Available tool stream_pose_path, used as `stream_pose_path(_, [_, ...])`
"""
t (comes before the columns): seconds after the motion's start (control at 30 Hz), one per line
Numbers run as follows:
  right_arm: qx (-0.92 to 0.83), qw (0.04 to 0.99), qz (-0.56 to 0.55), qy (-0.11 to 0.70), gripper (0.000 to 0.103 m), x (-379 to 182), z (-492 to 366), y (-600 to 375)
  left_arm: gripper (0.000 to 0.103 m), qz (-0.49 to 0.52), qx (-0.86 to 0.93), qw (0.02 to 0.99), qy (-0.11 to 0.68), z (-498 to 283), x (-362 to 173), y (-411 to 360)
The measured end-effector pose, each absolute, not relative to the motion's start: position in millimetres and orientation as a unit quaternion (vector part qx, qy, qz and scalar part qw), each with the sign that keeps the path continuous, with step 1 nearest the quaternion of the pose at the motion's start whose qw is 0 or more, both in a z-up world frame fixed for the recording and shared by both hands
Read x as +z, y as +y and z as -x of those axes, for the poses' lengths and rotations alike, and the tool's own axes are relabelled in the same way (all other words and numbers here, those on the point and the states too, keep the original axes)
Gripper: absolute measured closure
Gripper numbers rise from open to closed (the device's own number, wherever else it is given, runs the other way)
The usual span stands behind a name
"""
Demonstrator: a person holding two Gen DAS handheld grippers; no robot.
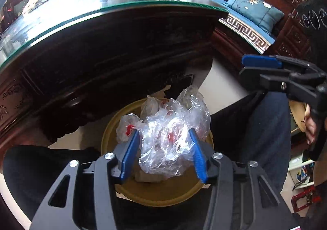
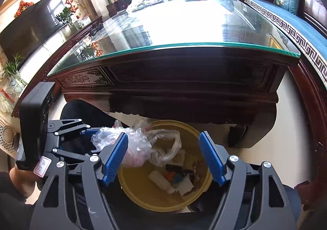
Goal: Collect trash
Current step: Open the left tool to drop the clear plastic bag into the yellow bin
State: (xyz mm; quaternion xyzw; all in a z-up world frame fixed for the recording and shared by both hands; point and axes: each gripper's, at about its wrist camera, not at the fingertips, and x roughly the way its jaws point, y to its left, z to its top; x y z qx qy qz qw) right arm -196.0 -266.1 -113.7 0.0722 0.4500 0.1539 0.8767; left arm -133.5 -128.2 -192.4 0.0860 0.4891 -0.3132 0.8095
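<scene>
Left gripper (image 1: 162,149) hung part open, one crumpled clear plastic bag (image 1: 169,138) between its two blue pads, grip unclear, right over one yellow bin (image 1: 155,193). Right gripper (image 2: 166,159) beside it gaped empty. One glass-topped table (image 1: 102,25) stood beyond.

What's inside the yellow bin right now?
The yellow bin holds white paper scraps, dark wrappers and something orange and blue. The crumpled clear plastic bag, between the left gripper fingers, hangs over its mouth and hides whatever lies beneath it.

Black gripper (image 1: 163,144), blue pads, silver screws
</scene>
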Motion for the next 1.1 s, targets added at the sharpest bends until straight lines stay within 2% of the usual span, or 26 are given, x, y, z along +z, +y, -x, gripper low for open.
stream_pose_path(0.07, [0.155,0.876,-0.073,0.45,0.033,-114,195,-267,0.049,-0.092,-0.316,0.807,0.49,135,-194,-131])
stream_pose_path(0.23, [0.158,0.875,-0.074,0.452,0.033,-115,193,-266,0.029,-0.093,-0.318,0.806,0.49,135,-194,-134])
stream_pose_path(0.27, [0.158,0.875,-0.074,0.452,0.033,-115,193,-266,0.028,-0.093,-0.318,0.807,0.489,135,-193,-134])
stream_pose_path(1.1, [0.183,0.86,-0.07,0.471,0.033,-123,184,-250,0.028,-0.062,-0.287,0.831,0.472,112,-174,-100])
